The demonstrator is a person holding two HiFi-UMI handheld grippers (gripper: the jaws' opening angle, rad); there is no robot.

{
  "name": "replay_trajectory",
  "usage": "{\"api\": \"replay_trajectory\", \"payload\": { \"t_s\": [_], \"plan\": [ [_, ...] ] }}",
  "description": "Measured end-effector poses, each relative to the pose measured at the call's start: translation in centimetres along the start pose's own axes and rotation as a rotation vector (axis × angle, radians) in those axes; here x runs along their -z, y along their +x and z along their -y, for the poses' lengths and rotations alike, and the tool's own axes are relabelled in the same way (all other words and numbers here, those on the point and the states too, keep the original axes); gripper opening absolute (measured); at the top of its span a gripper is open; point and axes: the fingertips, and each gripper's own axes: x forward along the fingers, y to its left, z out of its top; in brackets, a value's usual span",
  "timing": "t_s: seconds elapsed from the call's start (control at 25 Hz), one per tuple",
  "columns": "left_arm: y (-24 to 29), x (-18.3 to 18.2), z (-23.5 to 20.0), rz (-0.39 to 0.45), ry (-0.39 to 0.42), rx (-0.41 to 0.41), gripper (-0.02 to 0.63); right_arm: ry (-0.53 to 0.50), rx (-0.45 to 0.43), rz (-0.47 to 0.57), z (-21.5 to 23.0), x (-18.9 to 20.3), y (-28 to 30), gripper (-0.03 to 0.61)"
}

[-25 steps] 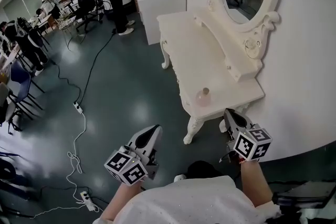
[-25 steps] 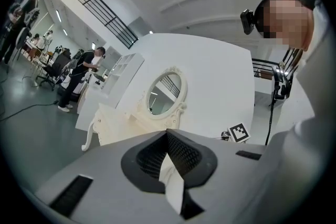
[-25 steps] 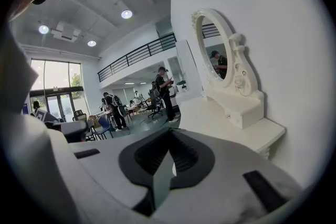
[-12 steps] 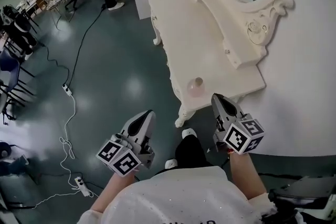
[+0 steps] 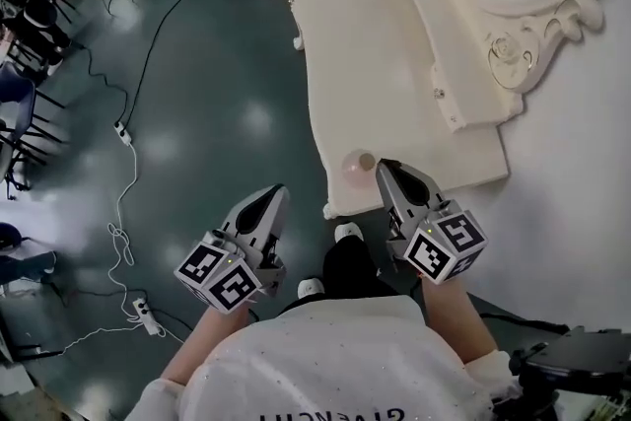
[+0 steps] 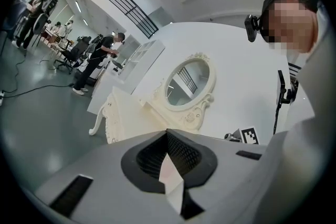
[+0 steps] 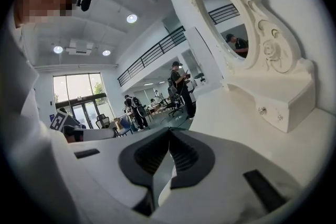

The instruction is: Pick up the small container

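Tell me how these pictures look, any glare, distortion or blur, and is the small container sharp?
Head view: wide-angle bend, ceiling-light glare patches on the glossy dark green floor; the small pinkish round container on the white dressing table is tiny and soft. Left gripper view: strong fisheye, black vignetted corners. Right gripper view: same fisheye; bright ceiling lamps blown out.

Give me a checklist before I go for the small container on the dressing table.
1. Target found: ok, small container stands at the dressing table's near corner.
2. Jaws of right hand-held gripper apart for the grasp: not ok, they are together.
3. Nothing in left hand-held gripper: ok, jaws together, empty.
4. Container visible in the right gripper view: not ok, not seen there.
5. Container upright: cannot tell, too small.
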Motion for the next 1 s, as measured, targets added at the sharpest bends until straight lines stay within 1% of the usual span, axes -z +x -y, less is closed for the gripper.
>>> {"api": "replay_trajectory", "payload": {
  "t_s": [0.12, 0.16, 0.24, 0.28, 0.32, 0.36, 0.4, 0.48, 0.6, 0.68, 0.72, 0.84, 0.96, 1.0],
  "plan": [
    [1.8, 0.1, -0.1, -0.016, -0.013, -0.010, 0.000, 0.017, -0.043, 0.032, 0.8, -0.4, 1.2, 0.002],
    [2.4, 0.1, -0.3, -0.021, -0.016, -0.013, 0.000, 0.023, -0.062, 0.053, 1.1, -0.7, 1.6, 0.018],
    [3.2, 0.2, -0.7, -0.033, -0.024, -0.023, 0.000, 0.039, -0.111, 0.084, 1.5, -1.3, 2.5, 0.077],
    [3.4, 0.2, -1.0, -0.036, -0.030, -0.034, 0.000, 0.043, -0.136, 0.085, 1.6, -1.4, 3.0, 0.118],
    [3.6, 0.3, -1.4, -0.038, -0.036, -0.048, 0.000, 0.040, -0.157, 0.077, 1.7, -1.3, 3.5, 0.154],
    [3.8, 0.4, -1.8, -0.038, -0.040, -0.065, 0.000, 0.028, -0.172, 0.063, 1.7, -1.0, 4.0, 0.169],
    [3.9, 0.5, -2.2, -0.040, -0.043, -0.081, 0.000, 0.010, -0.181, 0.046, 1.7, -0.6, 4.4, 0.203],
    [4.1, 0.7, -2.9, -0.049, -0.049, -0.110, 0.000, -0.033, -0.193, 0.014, 1.4, 0.2, 5.1, 0.239],
    [4.5, 1.4, -3.7, -0.072, -0.067, -0.148, 0.000, -0.089, -0.233, -0.009, 0.5, 1.1, 5.7, 0.240],
    [4.8, 1.8, -3.9, -0.084, -0.079, -0.163, 0.000, -0.140, -0.264, -0.025, -0.1, 1.8, 6.0, 0.281],
    [5.0, 1.9, -3.9, -0.087, -0.084, -0.168, 0.000, -0.175, -0.272, -0.041, -0.3, 2.3, 6.1, 0.288],
    [5.5, 1.8, -4.2, -0.088, -0.091, -0.181, 0.000, -0.281, -0.274, -0.086, -0.2, 3.8, 6.8, 0.288],
    [6.1, 1.7, -4.3, -0.093, -0.090, -0.183, 0.000, -0.351, -0.256, -0.110, 0.2, 4.6, 7.5, 0.284],
    [6.2, 1.7, -4.3, -0.095, -0.089, -0.184, 0.000, -0.382, -0.254, -0.115, 0.3, 4.8, 7.7, 0.257]
  ]
}}
